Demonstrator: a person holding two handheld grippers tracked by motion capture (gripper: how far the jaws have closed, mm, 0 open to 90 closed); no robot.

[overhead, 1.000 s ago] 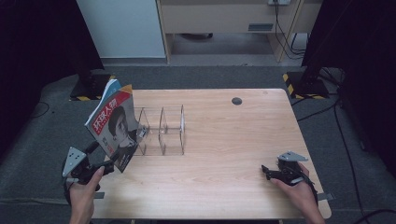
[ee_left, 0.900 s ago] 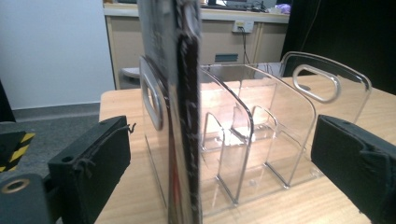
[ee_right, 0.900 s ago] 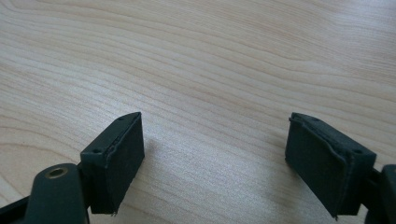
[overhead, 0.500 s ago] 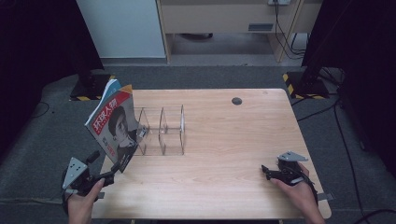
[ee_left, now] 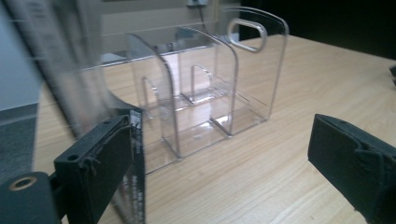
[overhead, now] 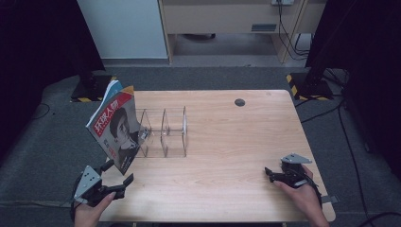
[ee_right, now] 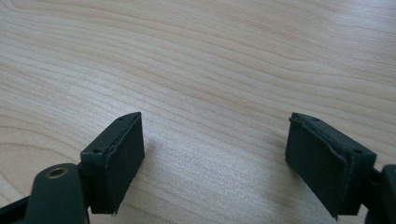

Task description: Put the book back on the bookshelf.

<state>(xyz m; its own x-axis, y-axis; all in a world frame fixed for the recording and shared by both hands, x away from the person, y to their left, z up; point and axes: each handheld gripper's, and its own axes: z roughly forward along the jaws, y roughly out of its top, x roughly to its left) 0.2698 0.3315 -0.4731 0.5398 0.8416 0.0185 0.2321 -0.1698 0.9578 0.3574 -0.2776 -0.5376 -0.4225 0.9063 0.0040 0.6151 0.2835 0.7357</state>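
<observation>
The magazine (overhead: 116, 125) is leaning tilted against the left end of a clear plastic rack (overhead: 163, 131), its cover facing the person's side and its top edge hanging out past the left edge of the table (overhead: 227, 189). Another thin booklet with a blue cover is showing just behind its top. The rack is sitting on the left half of the table, with upright dividers splitting it into slots, and the slots to the right of the magazine are holding nothing. The left gripper (overhead: 120, 178) is hovering at the front left corner of the table, just below the magazine's lower corner, with its jaws spread apart and gripping nothing. In the left gripper view, the magazine's dark lower edge (ee_left: 136, 163) is standing right beside the left jaw, though whether the two are touching is hard to tell, and the rack (ee_left: 205, 93) is rising ahead between the jaws, with an oval handle hole in its tallest divider. The right gripper (overhead: 272, 174) is resting low near the front right part of the table, well apart from the rack, with the person's hand (overhead: 302, 196) wrapped around it. Its jaws are also standing wide apart, and the right gripper view is showing bare wood grain (ee_right: 210, 70) between them.
</observation>
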